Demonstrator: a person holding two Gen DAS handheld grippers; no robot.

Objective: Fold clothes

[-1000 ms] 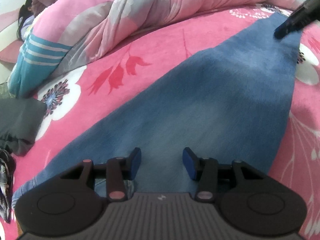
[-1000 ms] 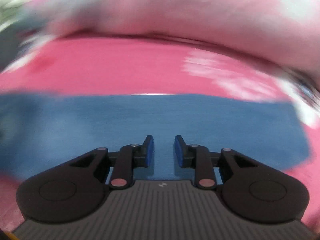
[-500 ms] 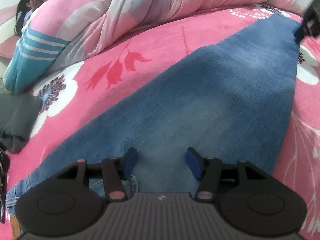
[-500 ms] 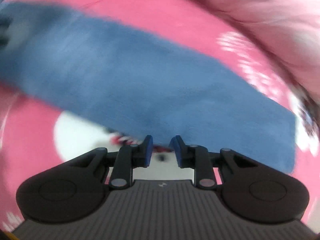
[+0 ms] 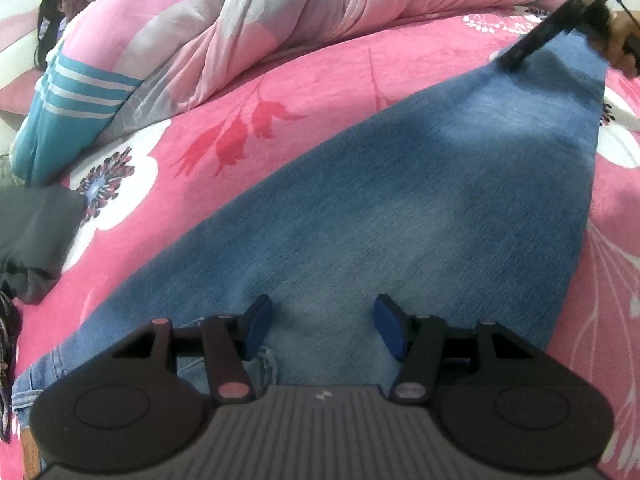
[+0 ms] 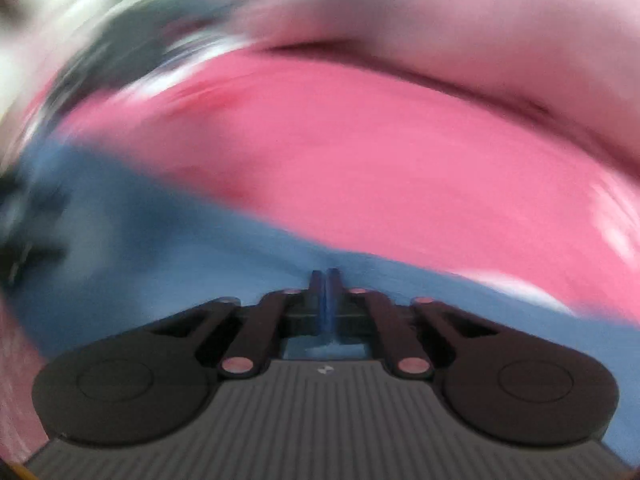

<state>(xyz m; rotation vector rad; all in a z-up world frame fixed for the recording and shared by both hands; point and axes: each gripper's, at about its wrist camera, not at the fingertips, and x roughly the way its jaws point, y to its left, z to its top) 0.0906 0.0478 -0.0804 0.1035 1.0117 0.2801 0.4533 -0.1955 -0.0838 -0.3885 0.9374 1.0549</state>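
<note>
**Right fingers closed at jeans' far corner; left fingers spread**

Fingers (image 6: 316, 300) of the right gripper (image 6: 324, 276): pressed together, a second ago parted; whether denim is pinched cannot be told through blur. Left gripper (image 5: 322, 326): fingers spread a little wider than before, hovering over the jeans (image 5: 400, 208). Jeans: flat across the pink floral bedspread (image 5: 304, 92), unshifted. Right gripper now at their far left corner. Quilt (image 5: 280, 12) heaped behind.
</note>
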